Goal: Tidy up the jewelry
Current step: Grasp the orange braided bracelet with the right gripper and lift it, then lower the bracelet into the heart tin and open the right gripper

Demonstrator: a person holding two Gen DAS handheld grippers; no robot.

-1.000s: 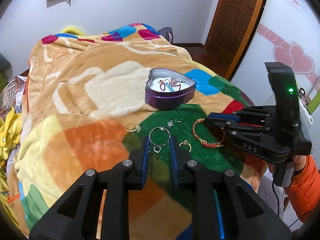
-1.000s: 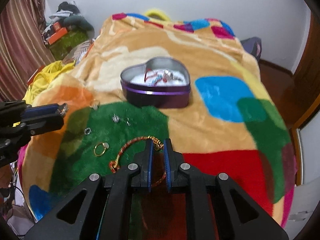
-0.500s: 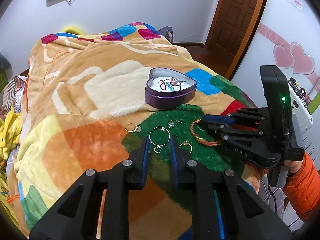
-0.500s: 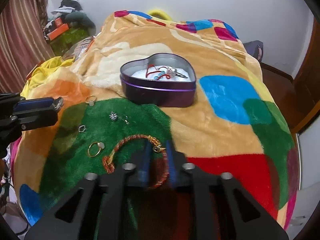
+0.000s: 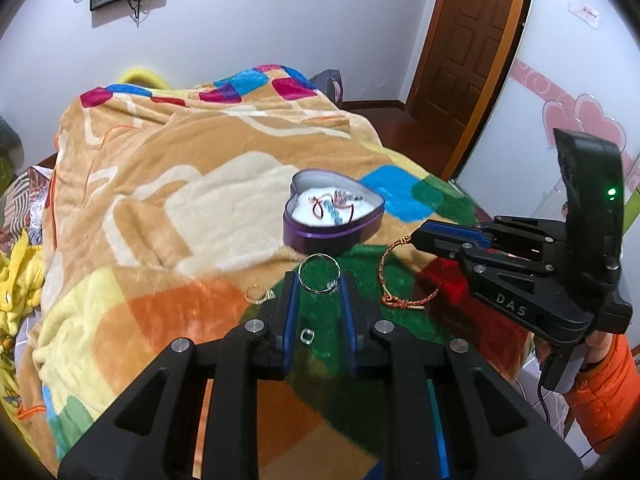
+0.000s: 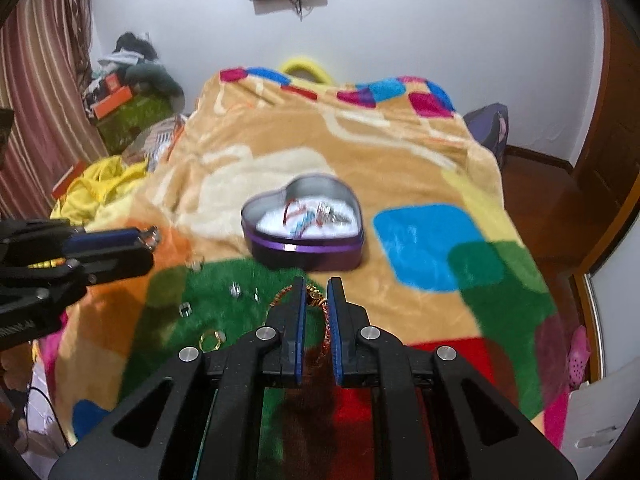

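A purple heart-shaped tin (image 5: 334, 216) with jewelry inside sits on the blanket; it also shows in the right wrist view (image 6: 306, 224). My left gripper (image 5: 319, 278) is shut on a large silver ring (image 5: 319, 278) and holds it above the blanket. My right gripper (image 6: 317, 286) is shut on a red-gold braided bracelet (image 6: 320, 312), which hangs from its tips in the left wrist view (image 5: 394, 276). Loose on the green patch lie a gold ring (image 6: 211, 339), a small silver ring (image 5: 306, 336) and small silver pieces (image 6: 236, 290).
Another gold ring (image 5: 256, 294) lies on the orange patch. The colourful blanket (image 5: 160, 208) covers the bed. Yellow cloth (image 6: 96, 184) and clutter lie left of the bed. A wooden door (image 5: 472, 48) stands at the far right.
Both grippers have risen off the blanket. The left one carries the silver ring up, the right one lifts the bracelet, both toward the heart tin.
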